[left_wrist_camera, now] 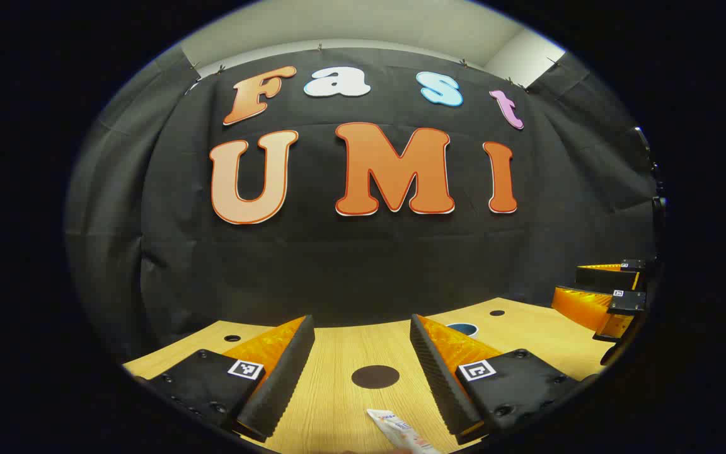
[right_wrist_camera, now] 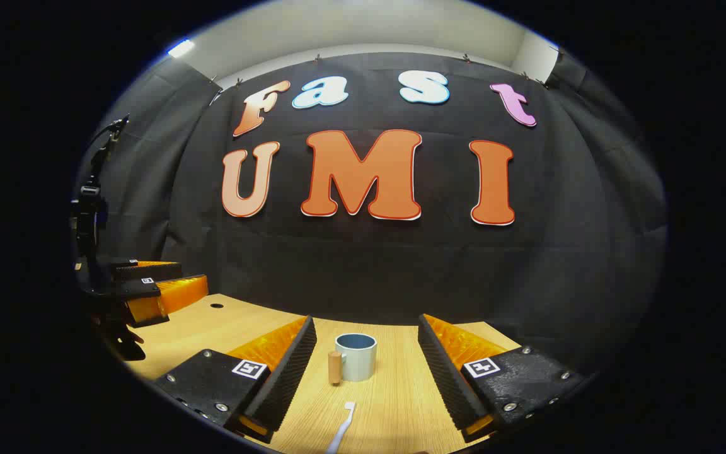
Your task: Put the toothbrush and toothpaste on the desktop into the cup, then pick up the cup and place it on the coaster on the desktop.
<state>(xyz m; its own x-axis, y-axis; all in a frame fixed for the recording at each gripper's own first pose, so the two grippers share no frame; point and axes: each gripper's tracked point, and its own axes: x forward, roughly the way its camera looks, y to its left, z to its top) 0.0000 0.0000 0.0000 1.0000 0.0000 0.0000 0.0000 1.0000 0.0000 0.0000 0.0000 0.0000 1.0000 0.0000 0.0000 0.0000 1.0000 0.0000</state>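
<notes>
Zero of three placements done: nothing sits in the cup, and the cup is not on the coaster.
Toothpaste (left_wrist_camera: 401, 432): lies flat on the desktop (left_wrist_camera: 338, 403) at the near edge of the left gripper view, between that gripper's two fingers but touching neither.
Toothbrush (right_wrist_camera: 341, 429): lies flat on the wood, head pointing toward the cup, just short of it, in the right gripper view.
Cup (right_wrist_camera: 356, 356): upright, empty as far as its rim shows, wooden handle to its left, standing on bare desktop.
Coaster (left_wrist_camera: 375, 376): dark round disc, bare, ahead of the left gripper; well apart from the cup.
Left gripper (left_wrist_camera: 363, 372): fingers spread wide, holding nothing, hovering over the toothpaste.
Right gripper (right_wrist_camera: 366, 372): fingers spread wide, holding nothing, lined up on toothbrush and cup.
Remaining (judgement): grasp each item, drop both in the cup, then carry the cup to the coaster; all steps are ahead.
</notes>
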